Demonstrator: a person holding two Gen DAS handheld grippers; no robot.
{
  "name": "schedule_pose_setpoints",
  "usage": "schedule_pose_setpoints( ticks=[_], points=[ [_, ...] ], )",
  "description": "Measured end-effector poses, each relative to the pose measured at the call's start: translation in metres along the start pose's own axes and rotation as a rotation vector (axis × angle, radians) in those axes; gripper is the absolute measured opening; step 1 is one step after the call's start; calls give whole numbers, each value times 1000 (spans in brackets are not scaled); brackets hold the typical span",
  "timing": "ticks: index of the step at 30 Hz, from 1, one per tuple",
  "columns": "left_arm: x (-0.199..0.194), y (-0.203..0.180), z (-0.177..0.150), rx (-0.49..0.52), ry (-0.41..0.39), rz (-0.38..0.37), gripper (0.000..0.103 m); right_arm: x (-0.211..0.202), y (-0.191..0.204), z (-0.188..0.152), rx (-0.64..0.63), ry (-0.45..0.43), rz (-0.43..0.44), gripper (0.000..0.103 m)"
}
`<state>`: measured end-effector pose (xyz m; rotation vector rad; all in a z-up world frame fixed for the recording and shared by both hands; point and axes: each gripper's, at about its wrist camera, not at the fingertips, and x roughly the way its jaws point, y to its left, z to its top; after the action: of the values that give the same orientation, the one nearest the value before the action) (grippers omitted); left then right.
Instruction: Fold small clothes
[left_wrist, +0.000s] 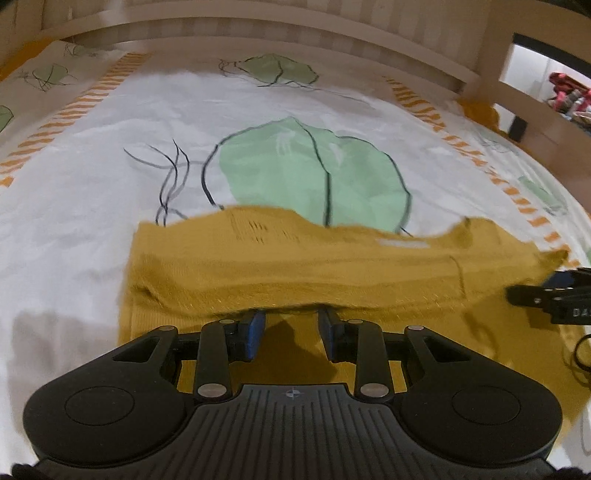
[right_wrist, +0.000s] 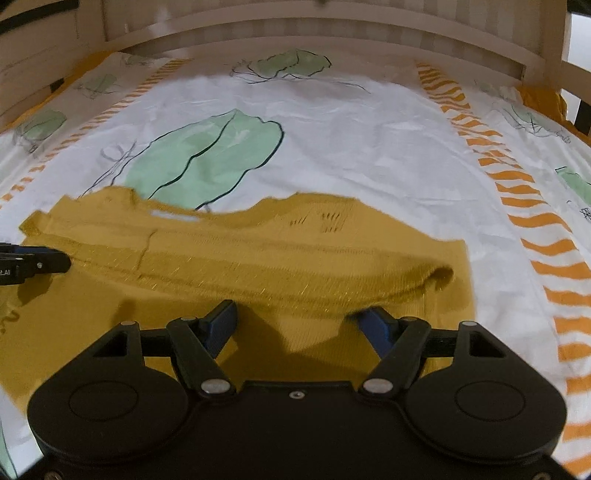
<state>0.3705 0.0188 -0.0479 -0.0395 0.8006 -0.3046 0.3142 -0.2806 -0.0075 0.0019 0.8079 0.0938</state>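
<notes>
Currently, claws: left claw (left_wrist: 291, 325) and right claw (right_wrist: 299, 321) both agape, gripping nothing.
Risk: mustard sweater (left_wrist: 295, 258) fold springing open on the bedsheet (left_wrist: 92, 184), unpinned.

Lighting's soft, warm and kinda dim indoors, no real glare. Both fisheye views bend the bed frame (left_wrist: 258, 33) hard along the far edge. The mustard knit garment (left_wrist: 295, 266) is smeared with motion blur, its far edge especially. Dark shadows fall on it just beyond each gripper.
</notes>
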Motion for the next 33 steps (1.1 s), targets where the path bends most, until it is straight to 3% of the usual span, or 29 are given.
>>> schedule_pose_setpoints(
  ticks=[7,13,18,23,27,33],
  points=[
    [20,19,31,-68,-3,44,31,24,-28,35,121,6,-22,76],
    [8,26,38,-152,-32,78,31,23,-48,37,219,-20,-28,76],
    [-14,3,19,-72,-26,19,31,0,-37,22,166,-56,-9,76],
    [-5,-17,1,-43,35,-47,31,-6,-14,7,83,-33,30,77],
    [18,-29,8,-5,31,-14,35,10,9,12,-5,-14,0,85],
    [50,-26,42,-77,23,22,35,42,17,42,4,-12,-27,86]
  ],
)
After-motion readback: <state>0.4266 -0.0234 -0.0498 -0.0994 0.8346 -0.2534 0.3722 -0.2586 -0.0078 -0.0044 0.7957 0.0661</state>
